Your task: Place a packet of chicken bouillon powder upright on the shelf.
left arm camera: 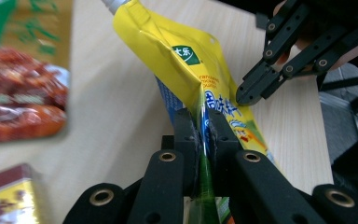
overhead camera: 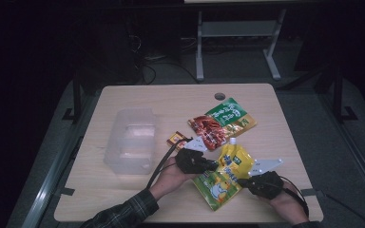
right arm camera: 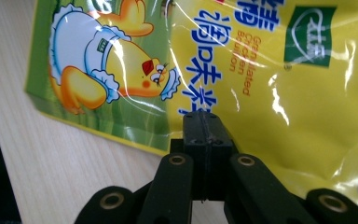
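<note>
A yellow and green spouted pouch (overhead camera: 224,176) with a cartoon chick lies on the table near the front edge. My left gripper (overhead camera: 214,165) is shut on the pouch's left edge. In the left gripper view the film of the pouch (left arm camera: 191,60) is pinched upright between the jaws of the left gripper (left arm camera: 204,123). My right gripper (overhead camera: 241,181) is shut, its tips at the pouch's right edge. In the right gripper view the pouch (right arm camera: 261,70) lies face-on behind the right gripper (right arm camera: 204,116), and no film shows between the closed jaws. The right gripper (left arm camera: 242,95) touches the pouch's rim.
A clear plastic bin (overhead camera: 130,140) stands on the left half of the wooden table (overhead camera: 123,194). A red and green food packet (overhead camera: 221,123) lies behind the pouch. A small red and yellow sachet (overhead camera: 176,139) lies beside the left hand. A cable hole (overhead camera: 219,96) sits near the far edge.
</note>
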`<action>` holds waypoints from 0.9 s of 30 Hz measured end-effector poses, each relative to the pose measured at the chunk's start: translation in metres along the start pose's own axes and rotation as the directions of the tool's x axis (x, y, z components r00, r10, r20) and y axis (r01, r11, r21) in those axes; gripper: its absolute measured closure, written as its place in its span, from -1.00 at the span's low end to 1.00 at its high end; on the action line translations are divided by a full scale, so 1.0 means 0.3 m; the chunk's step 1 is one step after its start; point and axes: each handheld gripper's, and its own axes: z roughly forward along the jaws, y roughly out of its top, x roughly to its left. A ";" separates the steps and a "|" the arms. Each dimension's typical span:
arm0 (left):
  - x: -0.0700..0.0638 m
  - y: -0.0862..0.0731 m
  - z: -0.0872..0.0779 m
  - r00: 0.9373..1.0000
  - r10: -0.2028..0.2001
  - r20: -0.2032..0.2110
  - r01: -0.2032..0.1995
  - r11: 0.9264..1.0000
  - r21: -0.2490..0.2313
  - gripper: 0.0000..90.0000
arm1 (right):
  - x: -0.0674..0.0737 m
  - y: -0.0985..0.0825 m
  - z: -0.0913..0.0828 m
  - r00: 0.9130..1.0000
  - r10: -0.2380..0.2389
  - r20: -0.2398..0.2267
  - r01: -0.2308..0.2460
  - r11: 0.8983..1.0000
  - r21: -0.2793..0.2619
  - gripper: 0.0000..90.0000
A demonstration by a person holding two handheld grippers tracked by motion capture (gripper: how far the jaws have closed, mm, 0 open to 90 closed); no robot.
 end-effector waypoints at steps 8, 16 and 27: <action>0.009 0.028 -0.126 0.995 0.025 -0.096 -0.035 0.994 -0.107 0.89 | -0.016 0.018 -0.024 1.000 0.024 -0.016 -0.025 0.998 -0.060 0.77; 0.016 0.025 -0.215 0.989 0.011 -0.149 -0.035 0.987 -0.160 0.89 | -0.055 0.047 -0.024 0.996 0.076 -0.053 -0.082 0.988 -0.134 0.19; 0.007 0.003 -0.291 0.982 -0.019 -0.186 -0.020 0.978 -0.210 0.88 | -0.120 0.144 0.033 0.978 0.101 -0.183 -0.146 0.958 -0.248 -0.27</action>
